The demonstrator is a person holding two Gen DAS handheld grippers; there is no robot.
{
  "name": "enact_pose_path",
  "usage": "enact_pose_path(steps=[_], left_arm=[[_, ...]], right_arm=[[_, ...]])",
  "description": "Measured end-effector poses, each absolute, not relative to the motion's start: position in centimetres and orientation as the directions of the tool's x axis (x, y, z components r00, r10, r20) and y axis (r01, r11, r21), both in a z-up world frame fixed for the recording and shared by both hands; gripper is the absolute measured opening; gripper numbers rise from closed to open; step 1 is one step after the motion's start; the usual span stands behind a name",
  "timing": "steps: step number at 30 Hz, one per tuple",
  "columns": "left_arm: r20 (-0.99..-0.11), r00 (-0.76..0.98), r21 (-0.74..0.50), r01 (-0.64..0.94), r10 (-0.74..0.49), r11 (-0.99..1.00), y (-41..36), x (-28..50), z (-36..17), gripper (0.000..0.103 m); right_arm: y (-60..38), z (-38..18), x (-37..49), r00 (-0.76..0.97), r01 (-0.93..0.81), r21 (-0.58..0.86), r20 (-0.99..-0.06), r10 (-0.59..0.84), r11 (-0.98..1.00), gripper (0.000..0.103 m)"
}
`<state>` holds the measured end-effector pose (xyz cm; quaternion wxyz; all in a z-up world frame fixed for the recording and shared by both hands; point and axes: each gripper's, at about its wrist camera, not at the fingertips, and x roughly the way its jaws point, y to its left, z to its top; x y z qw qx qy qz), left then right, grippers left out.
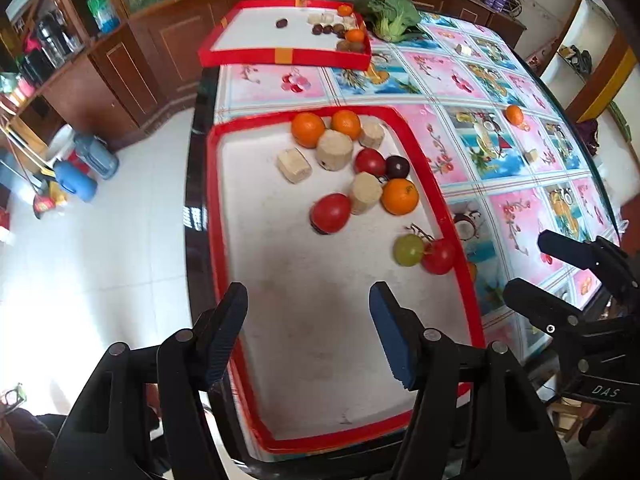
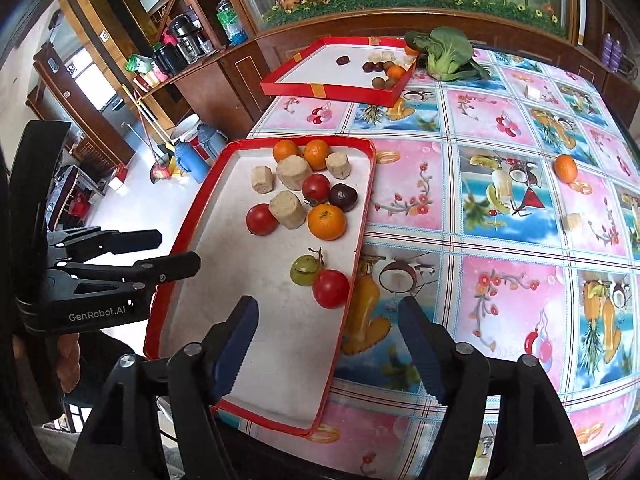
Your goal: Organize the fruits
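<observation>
A red-rimmed tray [image 1: 312,320] [image 2: 248,320] lies at the table's near left corner. It holds oranges [image 1: 399,197] [image 2: 326,222], red tomatoes [image 1: 330,213] [image 2: 330,289], a green tomato [image 1: 408,250] [image 2: 305,270], a dark plum [image 2: 343,197] and beige cut chunks [image 1: 334,150]. My left gripper [image 1: 308,292] [image 2: 180,249] hovers open over the tray's bare near end, with nothing between its fingers. My right gripper [image 2: 329,306] [image 1: 523,265] is open above the tray's right rim, with the red tomato just beyond its fingertips. A loose orange [image 1: 514,115] [image 2: 565,168] sits on the tablecloth.
A second red tray [image 1: 256,40] [image 2: 304,76] at the far end holds several small fruits. A leafy green vegetable [image 1: 394,16] [image 2: 444,52] lies beside it. Beige chunks [image 1: 531,156] [image 2: 573,222] lie on the patterned cloth. Wooden cabinets stand behind, and the floor drops off to the left.
</observation>
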<state>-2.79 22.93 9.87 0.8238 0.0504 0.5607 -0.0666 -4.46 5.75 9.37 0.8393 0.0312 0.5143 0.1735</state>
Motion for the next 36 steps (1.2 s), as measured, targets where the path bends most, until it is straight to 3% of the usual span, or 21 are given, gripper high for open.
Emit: enact_pose_path(steps=[3, 9, 13, 36], left_arm=[[-0.932, 0.362, 0.065, 0.139, 0.011, 0.988, 23.6, -3.0, 10.0, 0.063], [-0.946, 0.320, 0.003, 0.155, -0.047, 0.988, 23.9, -3.4, 9.2, 0.063], [-0.959, 0.278, -0.021, 0.159, -0.065, 0.987, 23.8, -3.8, 8.3, 0.063], [-0.967, 0.239, -0.055, 0.137, -0.087, 0.989, 24.4, -4.0, 7.7, 0.063]], right_arm=[[5.7, 9.7, -4.6, 0.427, -0.245, 0.230, -0.847, 0.318, 0.942, 0.080], [6.1, 10.0, -4.8, 0.433, -0.238, 0.230, -0.845, 0.314, 0.944, 0.082], [7.1, 10.2, -5.1, 0.433, -0.258, 0.208, -0.848, 0.306, 0.944, 0.088], [8.5, 10.4, -4.3, 0.439, -0.281, 0.185, -0.848, 0.297, 0.942, 0.089]])
